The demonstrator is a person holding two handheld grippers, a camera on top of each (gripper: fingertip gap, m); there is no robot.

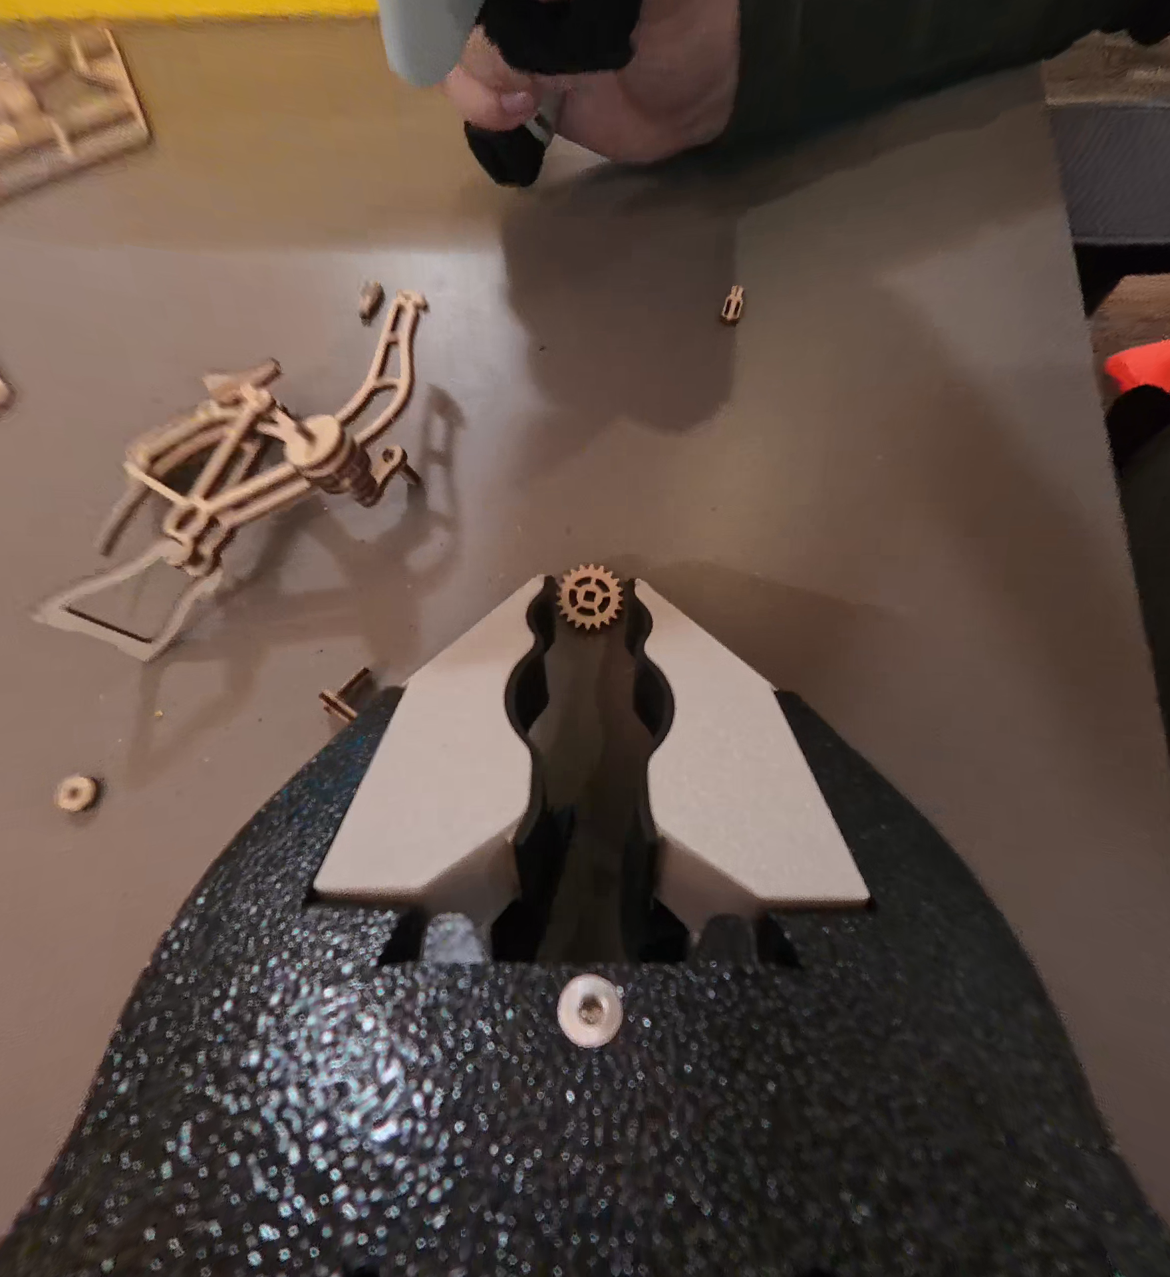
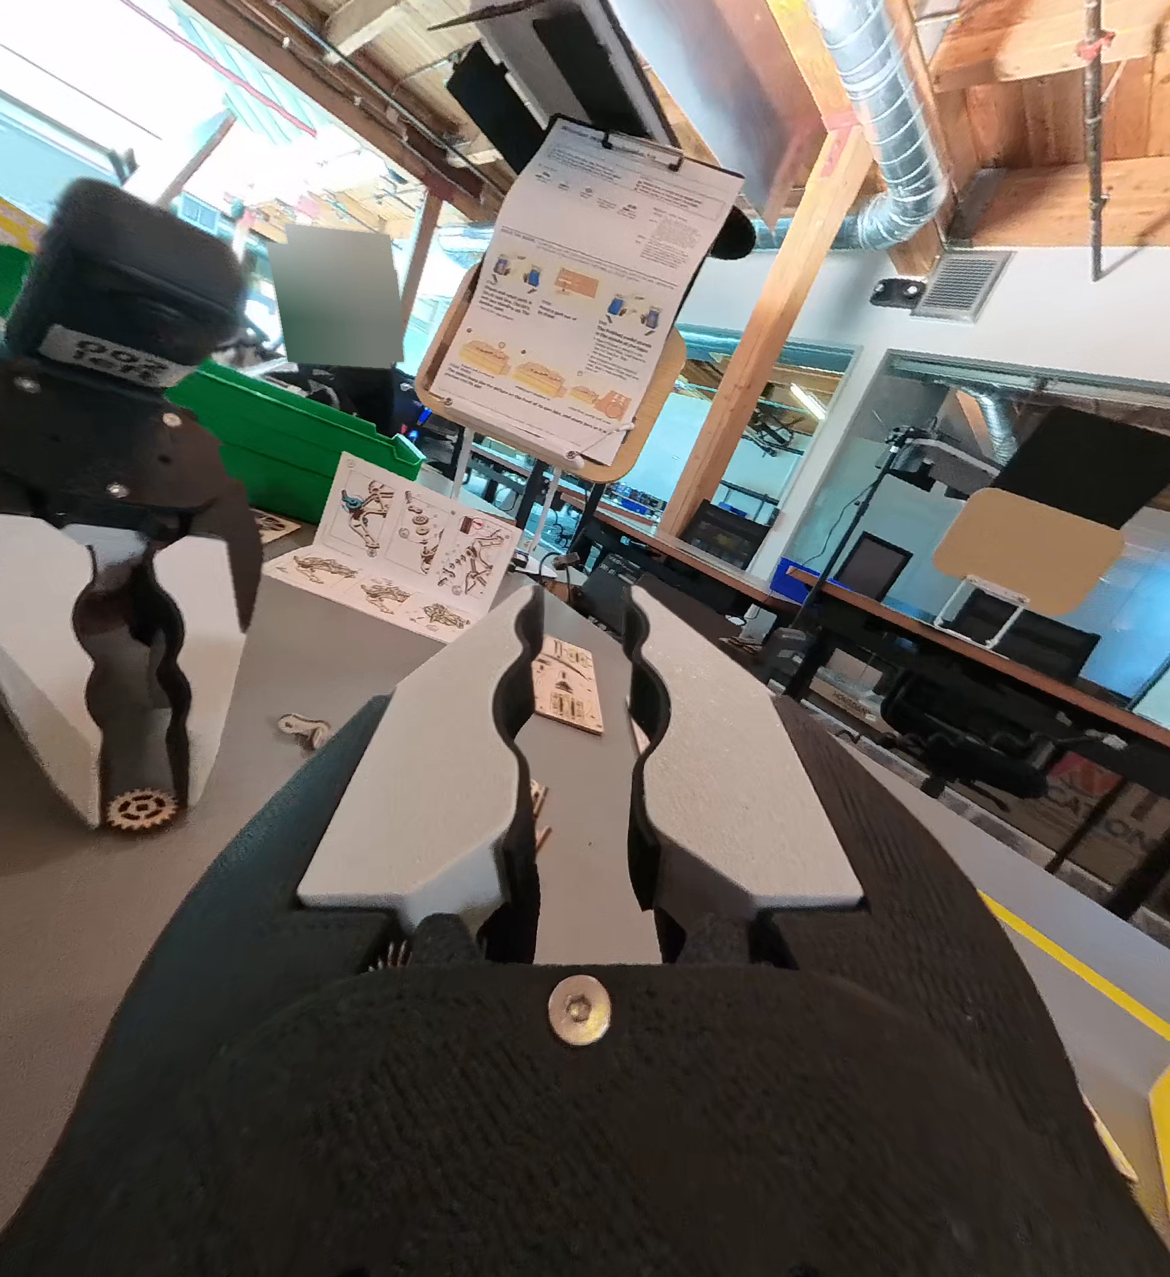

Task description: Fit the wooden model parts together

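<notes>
My left gripper (image 1: 590, 586) is shut on a small wooden gear (image 1: 590, 598), pinched at the fingertips and held low over the grey table (image 1: 844, 553). The right wrist view shows the same gear (image 2: 142, 808) at the left, pointing down. A partly built wooden model (image 1: 257, 470) lies on the table to the left of the gear. My right gripper (image 2: 585, 615) is open and empty, tilted up over the table. In the left wrist view a hand (image 1: 602, 90) holds it at the far edge.
Loose small wooden parts lie near the model: a washer (image 1: 76, 793), a peg (image 1: 345, 693), a clip (image 1: 732, 304). Wooden part sheets (image 1: 29, 117) (image 2: 564, 684) lie farther off. An instruction booklet (image 2: 402, 553), a clipboard stand (image 2: 568, 297) and a green bin (image 2: 292, 442) stand behind.
</notes>
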